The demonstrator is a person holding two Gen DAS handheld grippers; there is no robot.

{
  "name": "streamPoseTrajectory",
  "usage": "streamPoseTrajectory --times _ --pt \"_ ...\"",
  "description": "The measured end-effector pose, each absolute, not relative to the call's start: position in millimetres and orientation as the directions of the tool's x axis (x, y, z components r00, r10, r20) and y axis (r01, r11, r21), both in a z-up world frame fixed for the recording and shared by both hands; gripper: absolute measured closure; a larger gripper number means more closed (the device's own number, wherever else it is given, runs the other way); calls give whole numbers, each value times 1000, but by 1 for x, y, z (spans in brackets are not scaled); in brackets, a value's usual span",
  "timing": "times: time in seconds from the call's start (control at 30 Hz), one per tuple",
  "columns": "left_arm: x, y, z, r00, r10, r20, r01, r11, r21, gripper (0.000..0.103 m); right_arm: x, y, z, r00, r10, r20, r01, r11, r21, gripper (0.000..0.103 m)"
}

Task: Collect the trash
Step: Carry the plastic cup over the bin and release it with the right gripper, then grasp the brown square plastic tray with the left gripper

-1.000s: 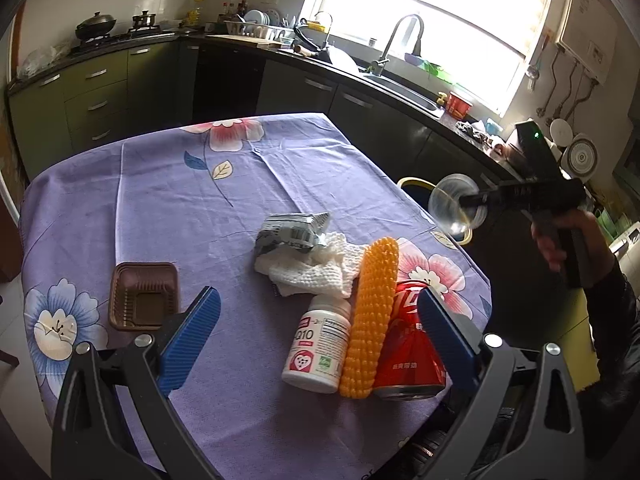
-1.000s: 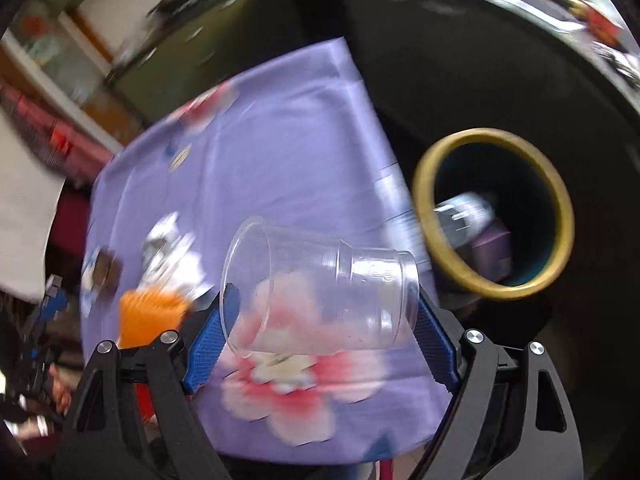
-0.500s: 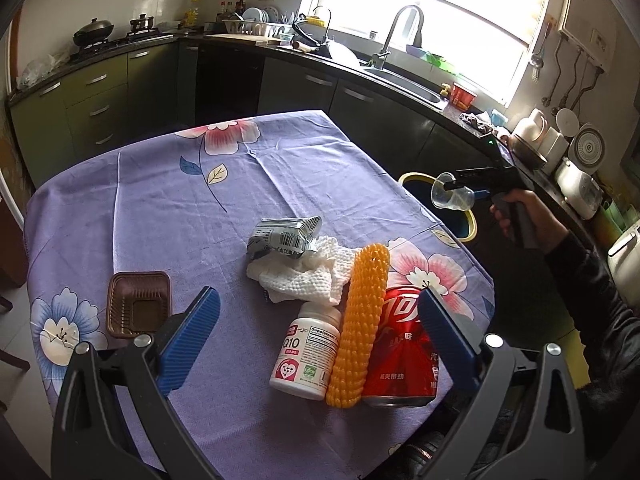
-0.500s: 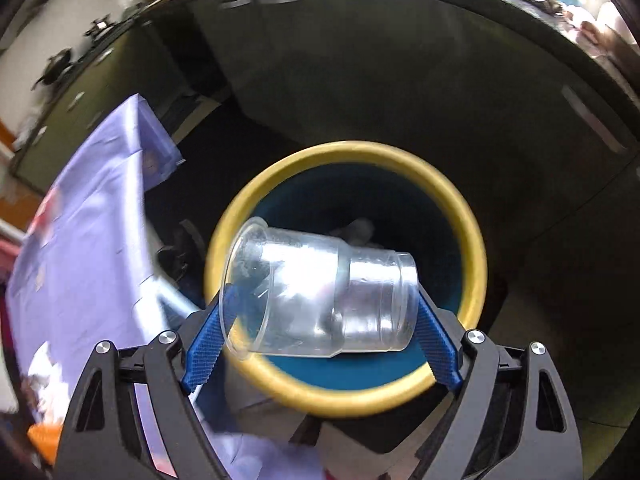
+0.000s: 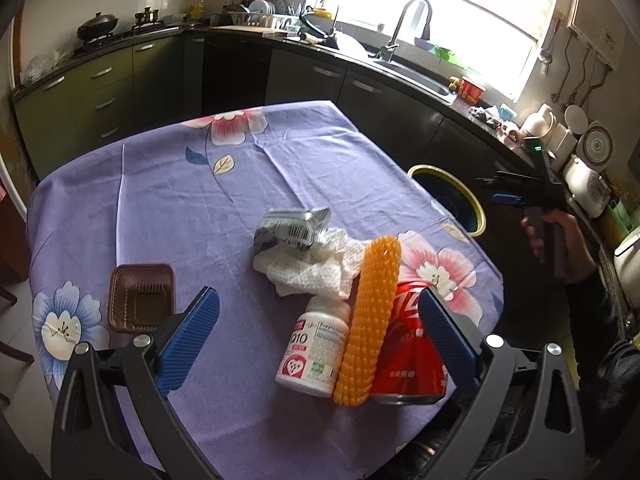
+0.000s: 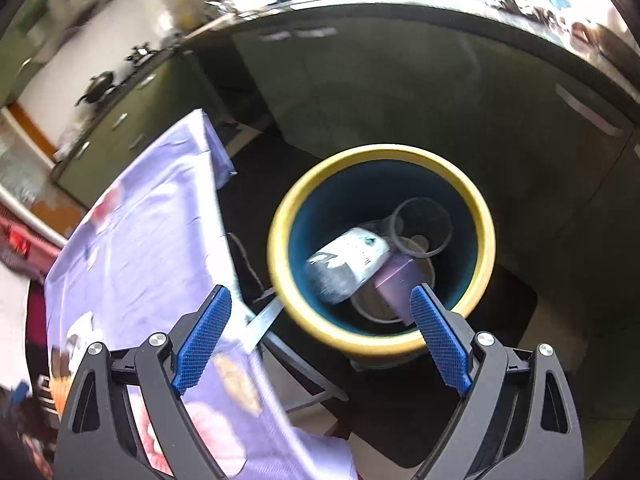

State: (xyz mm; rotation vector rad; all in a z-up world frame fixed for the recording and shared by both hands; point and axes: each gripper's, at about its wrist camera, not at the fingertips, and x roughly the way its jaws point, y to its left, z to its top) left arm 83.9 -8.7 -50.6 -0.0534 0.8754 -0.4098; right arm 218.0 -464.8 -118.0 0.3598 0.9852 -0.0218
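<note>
My left gripper (image 5: 316,328) is open and empty, held over the near part of the purple flowered table (image 5: 160,192). Just ahead of it lie a white pill bottle (image 5: 316,348), an orange spiky roller (image 5: 370,320) and a red soda can (image 5: 408,356). Behind them are a crumpled white tissue (image 5: 312,268) and a silver wrapper (image 5: 292,228). A brown plastic tray (image 5: 142,298) sits left. My right gripper (image 6: 318,330) is open and empty above the yellow-rimmed bin (image 6: 380,350). A clear plastic cup (image 6: 422,226) lies inside the bin with a bottle (image 6: 348,264).
The bin (image 5: 476,210) stands on the floor off the table's right edge, where my right gripper (image 5: 506,198) also shows. Dark kitchen cabinets (image 5: 360,92), a sink (image 5: 416,72) and a stove counter ring the room. Appliances (image 5: 588,184) stand at right.
My right gripper carried the clear cup from over the table to above the bin, then opened; the cup now lies inside the bin. My left gripper stayed open, shifting slightly.
</note>
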Motion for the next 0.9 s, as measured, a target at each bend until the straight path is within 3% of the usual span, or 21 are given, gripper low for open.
streamPoseTrajectory --times 0.5,0.9 --pt "109 41 -79 565 -220 -795 184 973 -138 8 177 -377 -110 585 220 -780 -16 965 260 13" --pt "161 85 -126 479 -125 -869 123 990 -75 8 187 -376 -125 560 231 -796 -12 962 271 13"
